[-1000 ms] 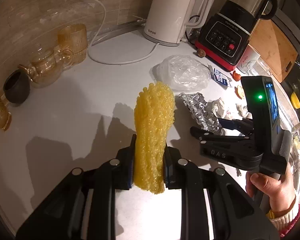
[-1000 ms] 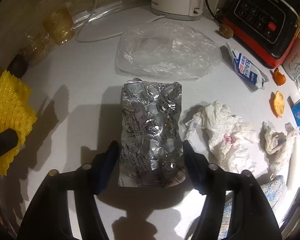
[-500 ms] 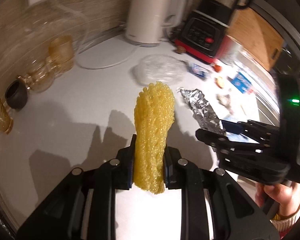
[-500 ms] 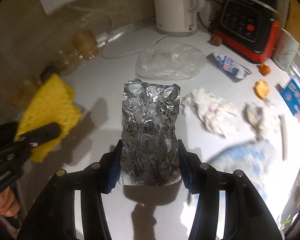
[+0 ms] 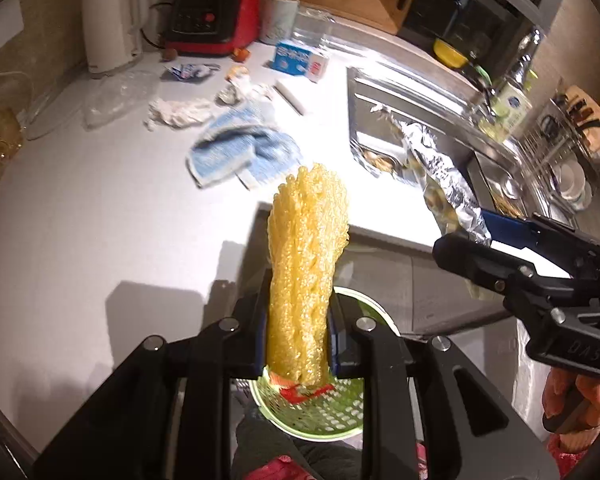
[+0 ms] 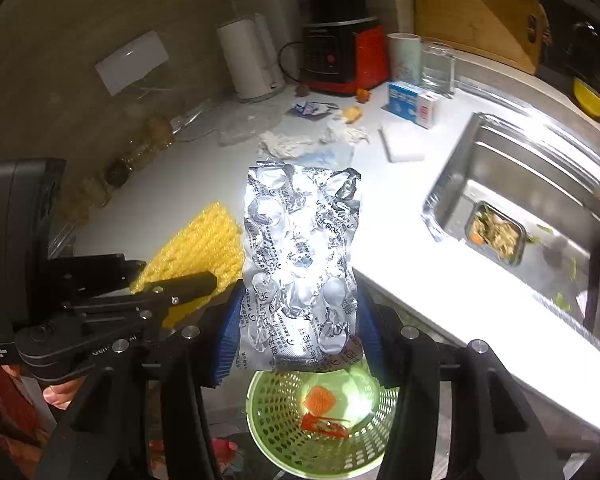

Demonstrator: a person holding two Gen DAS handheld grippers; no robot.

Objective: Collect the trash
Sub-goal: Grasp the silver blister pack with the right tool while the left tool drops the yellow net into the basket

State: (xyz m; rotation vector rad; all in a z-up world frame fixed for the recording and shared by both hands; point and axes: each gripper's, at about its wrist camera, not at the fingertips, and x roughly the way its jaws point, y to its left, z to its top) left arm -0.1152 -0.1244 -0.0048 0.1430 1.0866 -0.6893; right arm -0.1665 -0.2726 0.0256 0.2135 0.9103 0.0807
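My left gripper [image 5: 298, 334] is shut on a yellow foam fruit net [image 5: 306, 264], held upright above a green perforated trash basket [image 5: 312, 416] on the floor below the counter edge. My right gripper [image 6: 298, 334] is shut on a crumpled silver blister pack [image 6: 300, 268], held over the same basket [image 6: 320, 420], which has orange-red scraps inside. The left gripper and net [image 6: 196, 248] show at the left of the right wrist view; the right gripper [image 5: 500, 240] with the foil shows at the right of the left wrist view.
On the white counter [image 5: 80, 220] lie crumpled tissues [image 5: 180, 112], a blue cloth [image 5: 240, 152], a clear plastic bag [image 5: 108, 96], wrappers and a blue carton [image 5: 300, 60]. A kettle [image 5: 108, 20] and blender [image 5: 216, 16] stand at the back. A steel sink [image 6: 520, 200] holds a food container.
Both grippers have lifted their items off the counter and swung right and back past the counter edge, so both now hang over the green basket.
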